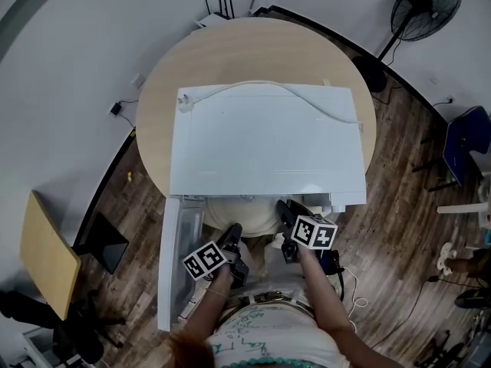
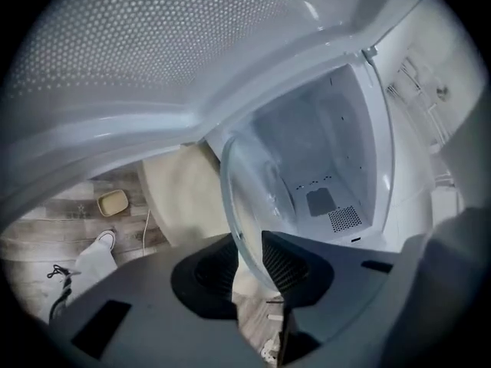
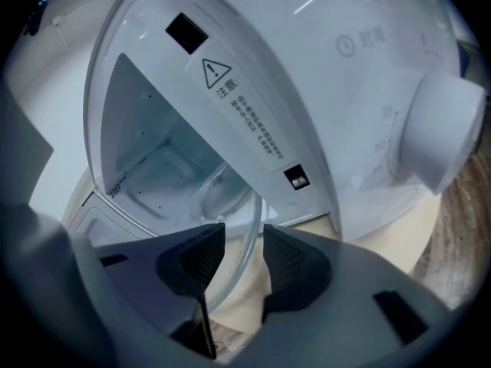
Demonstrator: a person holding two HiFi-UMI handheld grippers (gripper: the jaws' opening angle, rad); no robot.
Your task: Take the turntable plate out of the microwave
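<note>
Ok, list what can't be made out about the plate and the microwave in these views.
- Left gripper view: the turntable plate has its lower rim hidden behind the left gripper.
- Head view: the plate cannot be picked out; the microwave top overhangs it.
- Right gripper view: the warning label print is too small to read.

Round light-wood table (image 1: pixel 157 106), dark plank floor (image 1: pixel 399 205), white wall (image 1: pixel 69 67), black pedestal fan (image 1: pixel 426 6) beyond the table's far-right edge, blue chair (image 1: pixel 464 140), tan board (image 1: pixel 46 255)

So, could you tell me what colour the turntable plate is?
The turntable plate is clear glass, best seen in the left gripper view.
</note>
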